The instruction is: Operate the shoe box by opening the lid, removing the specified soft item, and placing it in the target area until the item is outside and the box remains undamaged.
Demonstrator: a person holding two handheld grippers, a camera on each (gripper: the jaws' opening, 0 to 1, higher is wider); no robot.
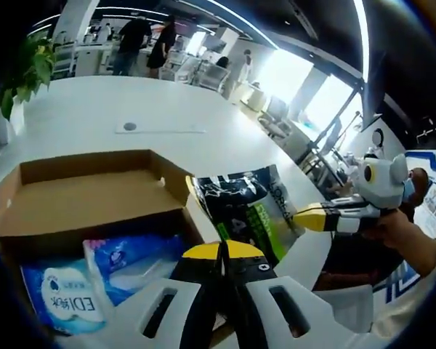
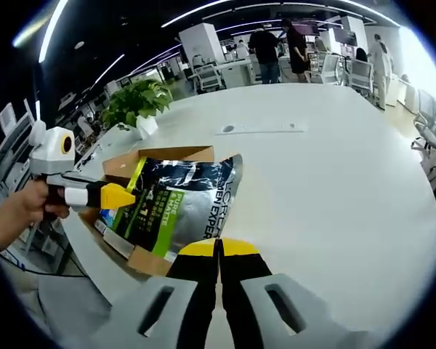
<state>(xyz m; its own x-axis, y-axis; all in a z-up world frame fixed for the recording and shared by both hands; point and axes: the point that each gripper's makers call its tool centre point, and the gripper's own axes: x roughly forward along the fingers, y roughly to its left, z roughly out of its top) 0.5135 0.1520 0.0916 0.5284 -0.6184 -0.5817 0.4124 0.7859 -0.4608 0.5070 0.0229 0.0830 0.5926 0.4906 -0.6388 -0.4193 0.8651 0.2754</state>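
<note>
just "men expert" on black pouch

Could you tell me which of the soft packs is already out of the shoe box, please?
The black and green pouch, lying across the shoe box edge onto the white table. The blue and white tissue pack sits inside.

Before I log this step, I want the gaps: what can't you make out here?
- Pouch, lower edge: right gripper view, behind the right gripper; its jaws are together, but a pinch can't be confirmed.
- Box, floor and near wall: left gripper view, covered by tissue packs and the left gripper.
- Pouch print: both views, creased and too small to read fully.
</note>
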